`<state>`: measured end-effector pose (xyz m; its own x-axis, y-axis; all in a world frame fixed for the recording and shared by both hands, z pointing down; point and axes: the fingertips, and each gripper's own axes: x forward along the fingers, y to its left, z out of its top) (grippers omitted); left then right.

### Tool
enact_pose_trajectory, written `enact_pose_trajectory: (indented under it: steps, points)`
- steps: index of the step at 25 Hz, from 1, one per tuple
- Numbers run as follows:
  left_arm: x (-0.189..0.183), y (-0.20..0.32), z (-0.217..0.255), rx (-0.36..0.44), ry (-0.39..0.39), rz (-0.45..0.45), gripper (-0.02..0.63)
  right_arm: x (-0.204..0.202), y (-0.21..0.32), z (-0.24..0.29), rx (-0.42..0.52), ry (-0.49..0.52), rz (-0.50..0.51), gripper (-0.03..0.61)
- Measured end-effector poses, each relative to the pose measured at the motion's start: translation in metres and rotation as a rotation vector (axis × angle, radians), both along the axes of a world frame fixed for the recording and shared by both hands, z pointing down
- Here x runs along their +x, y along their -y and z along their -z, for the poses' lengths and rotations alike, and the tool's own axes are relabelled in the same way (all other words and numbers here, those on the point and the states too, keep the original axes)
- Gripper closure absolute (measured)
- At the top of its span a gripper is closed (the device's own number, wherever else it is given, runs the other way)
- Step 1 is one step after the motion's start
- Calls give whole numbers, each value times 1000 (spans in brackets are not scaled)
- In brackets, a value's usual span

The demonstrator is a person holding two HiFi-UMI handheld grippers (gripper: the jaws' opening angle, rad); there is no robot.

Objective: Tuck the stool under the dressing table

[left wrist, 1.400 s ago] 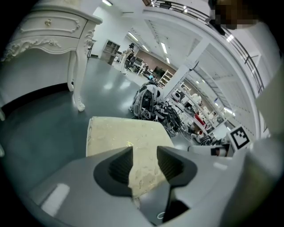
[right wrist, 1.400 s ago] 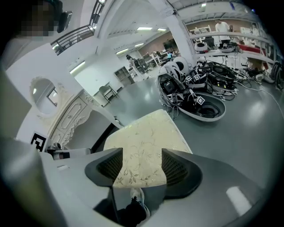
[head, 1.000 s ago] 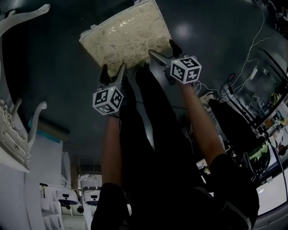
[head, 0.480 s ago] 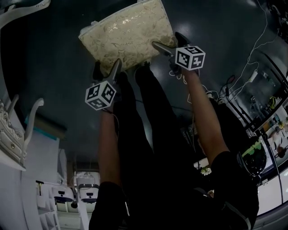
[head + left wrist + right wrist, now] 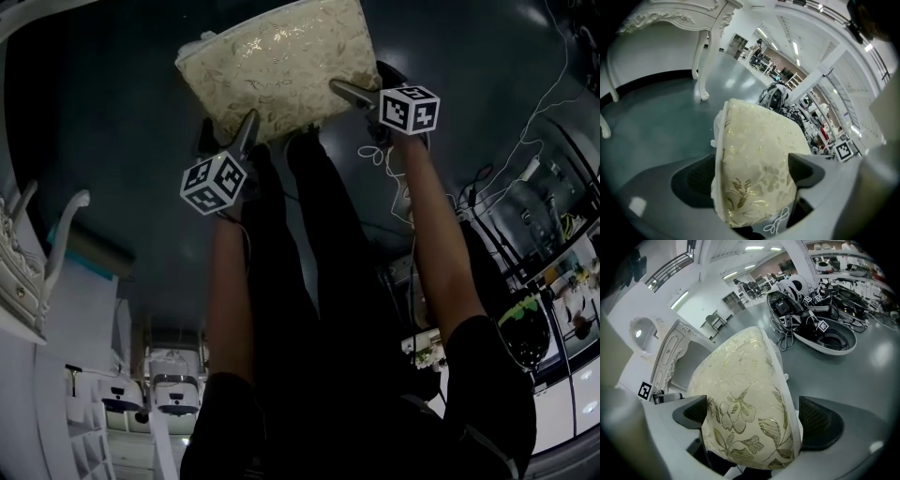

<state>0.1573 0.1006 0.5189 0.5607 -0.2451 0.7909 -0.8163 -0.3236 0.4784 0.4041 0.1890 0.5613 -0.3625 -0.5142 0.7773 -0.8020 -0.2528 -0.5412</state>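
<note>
**Head view:** The stool (image 5: 281,61) stands on the floor (image 5: 112,122) ahead of the person, with its long side lying across between both hands. The left gripper (image 5: 228,133) is at its near left corner and the right gripper (image 5: 373,84) at its near right corner. The dressing table (image 5: 23,281) is well apart at the left edge, nearer to the left hand.

**Left gripper view:** The jaws have just been opening and stand wide. The stool corner is between them, but they do not clamp it. The dressing table is beyond, up and left.

**Right gripper view:** These jaws have also just been opening and are fully spread around the other corner, holding nothing. I think the push must go leftward.
</note>
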Motion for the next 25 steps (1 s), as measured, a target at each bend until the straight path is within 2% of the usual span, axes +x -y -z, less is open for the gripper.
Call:
enact_pose_trajectory:
  steps: [5,8,13,17,19,22,25]
  points:
    - [5,-1,-21,-46,-10,-8,115,-3,0,-6,-7,70,16,-20]
    - [7,1,-24,-54,-23,-13,103,-3,0,-7,-8,73,27,-20]
    - [10,0,-34,-124,-67,-36,92,-4,2,-8,-4,67,32,-21]
    - [14,0,-34,-125,-85,-65,89,-4,9,-5,25,25,126,-20]
    - [17,2,-35,-125,-96,-77,86,-6,9,-10,-6,93,159,-21]
    - [17,4,-38,-130,-109,-94,71,-13,10,-17,-27,209,154,-23]
    - [17,5,-40,-120,-126,-90,58,-14,11,-17,-4,214,146,-23]
